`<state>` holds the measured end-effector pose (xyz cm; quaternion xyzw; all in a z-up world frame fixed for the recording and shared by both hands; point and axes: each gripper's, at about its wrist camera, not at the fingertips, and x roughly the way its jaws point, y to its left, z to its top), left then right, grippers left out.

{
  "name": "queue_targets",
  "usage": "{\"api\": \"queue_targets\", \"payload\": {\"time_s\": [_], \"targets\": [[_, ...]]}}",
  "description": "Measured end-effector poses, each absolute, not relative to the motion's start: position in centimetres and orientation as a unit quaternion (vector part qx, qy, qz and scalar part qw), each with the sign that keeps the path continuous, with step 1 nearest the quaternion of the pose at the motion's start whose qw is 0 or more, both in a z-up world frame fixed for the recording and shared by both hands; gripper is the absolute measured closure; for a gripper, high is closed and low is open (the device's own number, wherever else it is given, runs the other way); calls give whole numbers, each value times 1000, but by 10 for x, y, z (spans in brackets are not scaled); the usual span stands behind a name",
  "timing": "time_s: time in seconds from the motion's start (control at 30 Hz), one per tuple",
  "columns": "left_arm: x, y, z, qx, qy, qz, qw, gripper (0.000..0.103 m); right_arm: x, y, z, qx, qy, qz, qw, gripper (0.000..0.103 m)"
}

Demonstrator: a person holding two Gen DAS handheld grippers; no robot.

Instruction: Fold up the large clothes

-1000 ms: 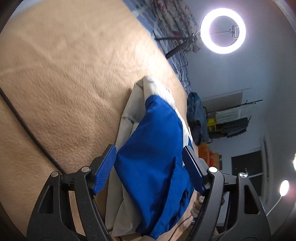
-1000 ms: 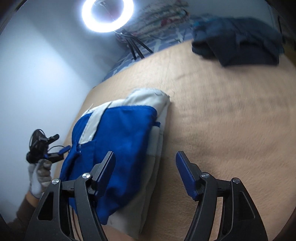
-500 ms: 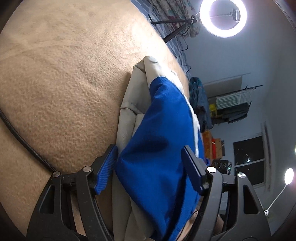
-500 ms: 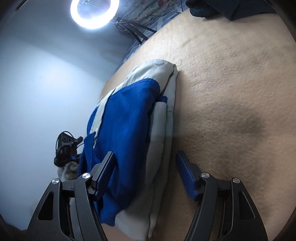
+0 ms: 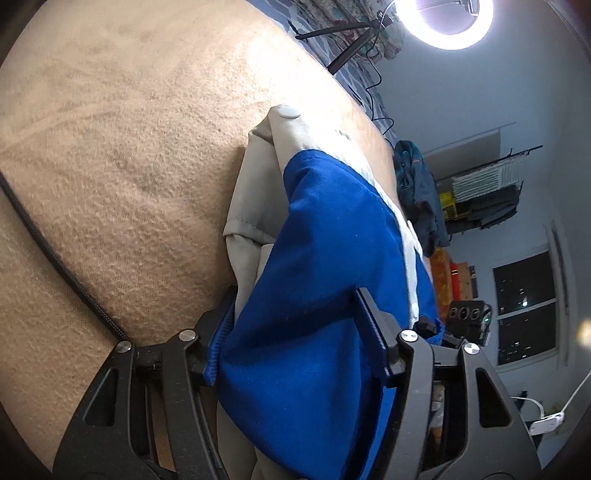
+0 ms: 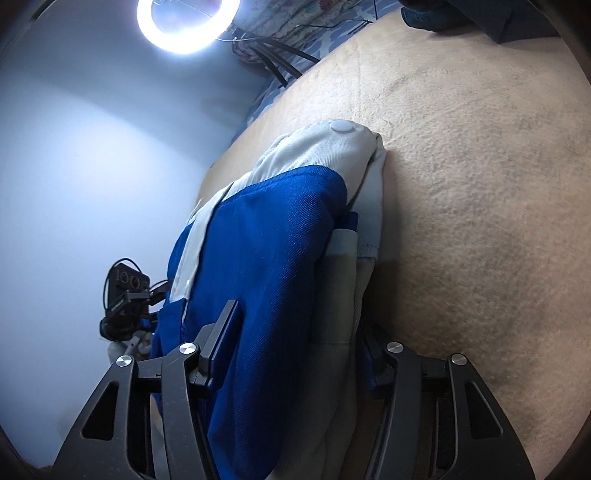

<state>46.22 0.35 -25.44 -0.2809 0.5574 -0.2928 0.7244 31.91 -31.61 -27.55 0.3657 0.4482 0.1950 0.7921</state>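
Note:
A folded blue and grey garment (image 5: 325, 236) lies on the tan blanket (image 5: 129, 147); it also shows in the right wrist view (image 6: 273, 258). My left gripper (image 5: 295, 332) is open, its jaws either side of the garment's near blue end, which fills the gap. My right gripper (image 6: 299, 339) is open too, with the garment's other near end between its jaws; the blue layer covers part of the right finger (image 6: 373, 354). A white snap button (image 6: 341, 126) sits on the far grey corner.
A black cable (image 5: 55, 266) crosses the blanket at the left. A dark blue pile of clothes (image 5: 417, 192) lies at the blanket's far edge. A ring light (image 6: 188, 26) on a tripod stands beyond the bed.
Both grippers have moved forward and down over the garment. Its near ends now sit between the jaws. The jaws stay open.

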Motion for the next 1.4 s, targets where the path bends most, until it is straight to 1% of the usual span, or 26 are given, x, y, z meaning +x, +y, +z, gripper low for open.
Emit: {"api": "queue_targets", "payload": {"time_s": [0.3, 0.5, 0.6, 0.8, 1.1, 1.4], "targets": [[453, -8, -240, -233, 539, -274, 762, 57, 313, -307, -262, 325, 454, 168, 813, 62], [445, -15, -222, -196, 522, -265, 787, 63, 309, -295, -243, 283, 449, 152, 834, 72], [439, -16, -214, -187, 513, -268, 794, 66, 305, -288, -232, 262, 446, 148, 843, 75], [424, -17, -196, -168, 497, -269, 807, 74, 299, -273, -213, 218, 438, 146, 860, 78], [392, -47, -171, -118, 472, -282, 827, 77, 280, -262, -184, 158, 430, 142, 878, 79], [356, -95, -151, -70, 445, -319, 834, 78, 246, -282, -160, 123, 414, 116, 894, 80]]}}
